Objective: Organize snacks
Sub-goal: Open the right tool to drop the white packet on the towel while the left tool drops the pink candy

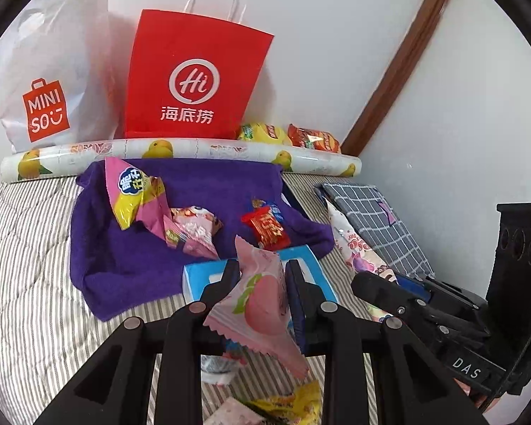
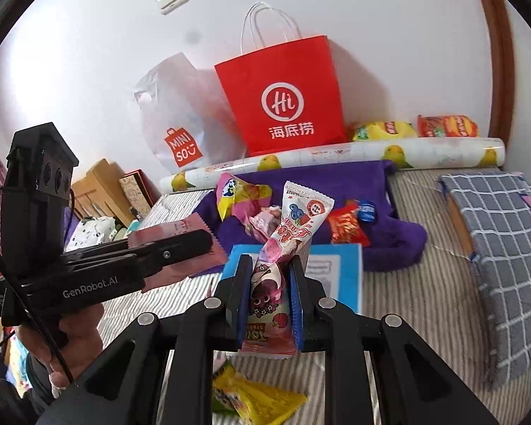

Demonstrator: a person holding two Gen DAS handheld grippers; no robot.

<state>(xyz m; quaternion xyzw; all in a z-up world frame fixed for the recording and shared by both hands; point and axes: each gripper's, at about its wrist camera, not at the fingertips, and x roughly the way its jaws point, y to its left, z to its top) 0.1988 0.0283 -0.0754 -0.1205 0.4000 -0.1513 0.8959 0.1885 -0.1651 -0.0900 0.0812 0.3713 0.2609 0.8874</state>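
My left gripper [image 1: 262,276] is shut on a pink peach snack packet [image 1: 262,301], held above the striped bed. My right gripper [image 2: 269,269] is shut on a long pink-and-white berry snack packet [image 2: 290,233], also held in the air. In the right wrist view the left gripper [image 2: 194,244] sits to the left with its pink packet [image 2: 170,233]. On a purple towel [image 1: 131,255] lie a pink-yellow chip bag [image 1: 138,194], small pink packets [image 1: 194,230] and a red candy packet [image 1: 265,230]. A red paper bag [image 1: 194,78] stands upright at the wall.
A white Miniso plastic bag [image 1: 53,71] stands left of the red bag. A lemon-print roll [image 1: 180,156] lies across the back. Yellow and red chip bags [image 1: 290,136] sit behind it. A blue box [image 2: 336,272] and a checked cushion [image 2: 499,248] lie on the bed. Yellow packets [image 2: 255,400] lie near.
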